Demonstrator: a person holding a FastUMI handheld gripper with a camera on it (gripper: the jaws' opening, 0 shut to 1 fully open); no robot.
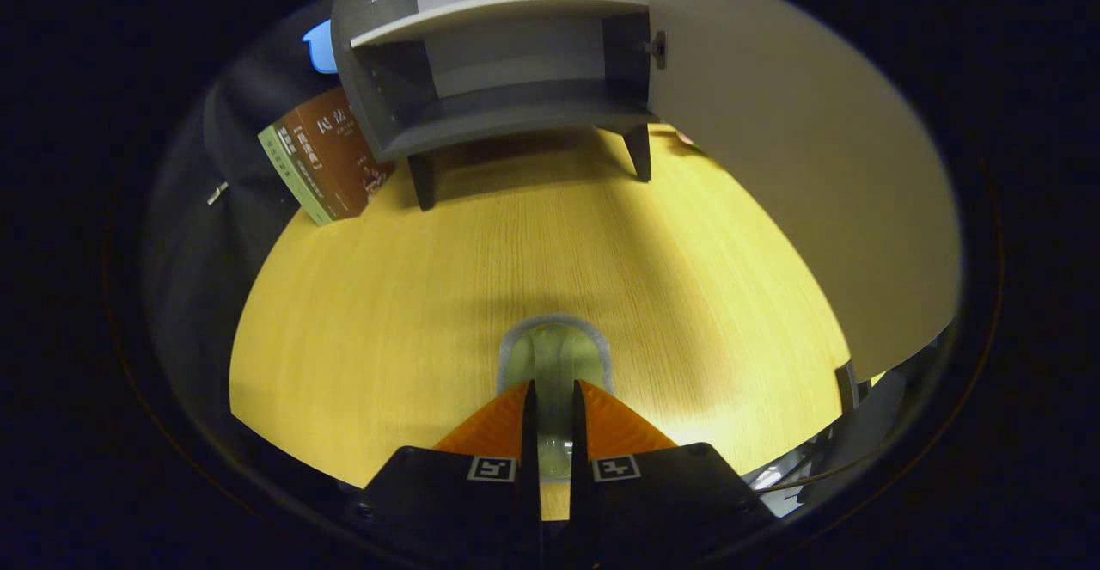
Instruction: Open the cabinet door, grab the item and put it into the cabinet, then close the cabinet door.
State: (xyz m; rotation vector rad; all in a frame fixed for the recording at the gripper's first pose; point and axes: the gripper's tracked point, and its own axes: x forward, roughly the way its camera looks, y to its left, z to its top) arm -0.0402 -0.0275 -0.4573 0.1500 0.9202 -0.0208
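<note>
A clear glass cup (555, 355) sits between my two orange fingers (494, 424), its rim showing just ahead of the tips. My gripper (554, 394) is shut on the cup's wall, above the yellow wooden table (387, 321). Beyond it stands a small grey cabinet (507, 114) on short legs, with one shelf (498, 9) inside. Its pale door (799, 166) is swung wide open to the right of the cabinet, reaching toward me.
A brown and green book (331, 157) leans against the cabinet's left side. A hinge (657, 47) shows on the cabinet's right wall. Bare table lies between the cup and the cabinet. Cables and a metal frame (846, 385) sit off the table's near right edge.
</note>
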